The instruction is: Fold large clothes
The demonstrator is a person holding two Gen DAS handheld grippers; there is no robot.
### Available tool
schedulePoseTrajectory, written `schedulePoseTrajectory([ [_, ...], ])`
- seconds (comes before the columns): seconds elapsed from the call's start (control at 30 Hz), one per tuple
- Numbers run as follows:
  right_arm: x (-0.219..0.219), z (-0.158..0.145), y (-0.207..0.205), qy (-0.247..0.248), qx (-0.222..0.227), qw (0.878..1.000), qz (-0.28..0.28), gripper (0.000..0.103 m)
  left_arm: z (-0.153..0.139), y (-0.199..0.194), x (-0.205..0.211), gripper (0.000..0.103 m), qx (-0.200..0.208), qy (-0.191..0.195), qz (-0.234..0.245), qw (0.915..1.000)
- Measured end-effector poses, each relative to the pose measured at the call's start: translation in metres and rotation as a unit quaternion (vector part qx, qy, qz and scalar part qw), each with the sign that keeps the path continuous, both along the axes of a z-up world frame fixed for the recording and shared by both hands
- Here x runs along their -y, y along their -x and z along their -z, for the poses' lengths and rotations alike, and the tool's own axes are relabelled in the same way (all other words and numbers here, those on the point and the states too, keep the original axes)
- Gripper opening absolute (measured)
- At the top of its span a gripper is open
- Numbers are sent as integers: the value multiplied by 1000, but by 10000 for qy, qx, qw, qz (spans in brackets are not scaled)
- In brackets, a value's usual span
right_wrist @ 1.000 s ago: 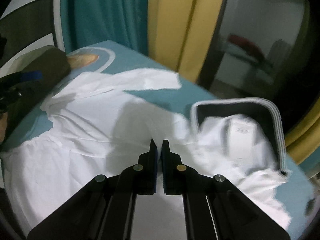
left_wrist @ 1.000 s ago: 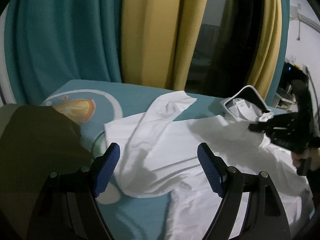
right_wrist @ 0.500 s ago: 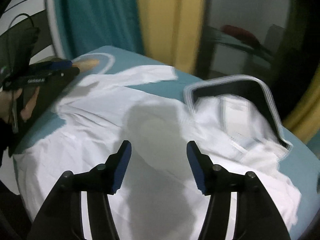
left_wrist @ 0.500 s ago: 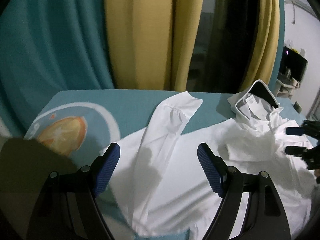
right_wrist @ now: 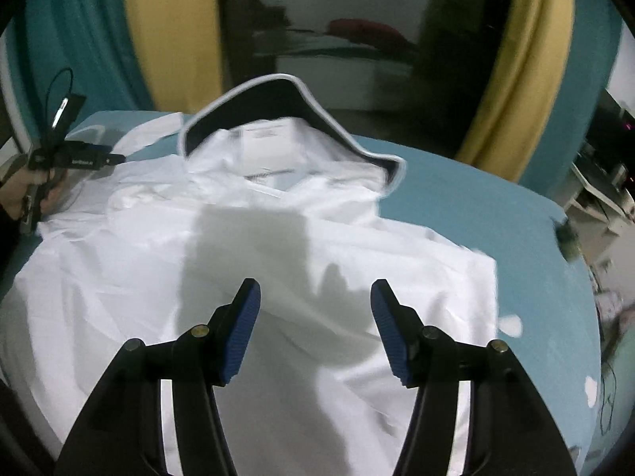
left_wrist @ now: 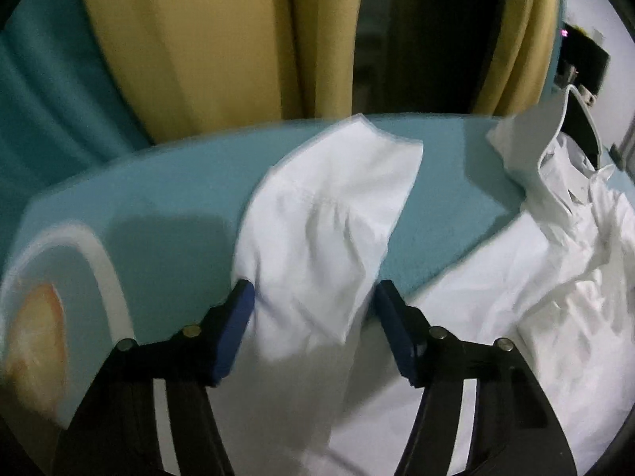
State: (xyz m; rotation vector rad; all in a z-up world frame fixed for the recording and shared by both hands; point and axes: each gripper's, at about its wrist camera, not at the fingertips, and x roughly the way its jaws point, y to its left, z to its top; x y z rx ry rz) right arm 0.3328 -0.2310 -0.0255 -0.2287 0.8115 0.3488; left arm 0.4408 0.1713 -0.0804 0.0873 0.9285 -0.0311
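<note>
A large white garment [right_wrist: 278, 246] with a dark hood trimmed in grey [right_wrist: 285, 95] lies spread on a teal surface [right_wrist: 496, 214]. Its sleeve [left_wrist: 329, 214] stretches toward the far edge in the left wrist view. My left gripper [left_wrist: 313, 305] is open, its blue pads on either side of the sleeve, close above it. My right gripper [right_wrist: 313, 301] is open and empty above the garment's body, below the hood. The left gripper also shows at the far left of the right wrist view [right_wrist: 79, 158], held in a hand.
Yellow and teal curtains [left_wrist: 198, 39] hang behind the surface. The teal surface carries an orange and white print [left_wrist: 35, 329] at the left. Furniture and clutter [right_wrist: 603, 166] stand beyond the right edge.
My right gripper opened from shut and moved toward the hood side. My left gripper moved forward and down over the sleeve, still open.
</note>
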Motion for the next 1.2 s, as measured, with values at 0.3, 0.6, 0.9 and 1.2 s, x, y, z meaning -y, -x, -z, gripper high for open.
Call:
schedulePoseTrajectory([
  [0.3, 29, 0, 10, -207, 46, 9997, 149, 58, -36, 1, -10, 3, 436, 119, -377, 9983],
  [0.6, 48, -8, 48, -507, 318, 9982, 29, 58, -168, 51, 67, 3, 1897, 429, 99, 9809],
  [0.9, 98, -9, 83, -848, 521, 9947, 250, 58, -194, 66, 207, 3, 2068, 750, 1180, 9683],
  [1.2, 145, 2, 106, -885, 435, 9933, 609, 58, -120, 62, 331, 5, 1100, 1200, 2020, 9658],
])
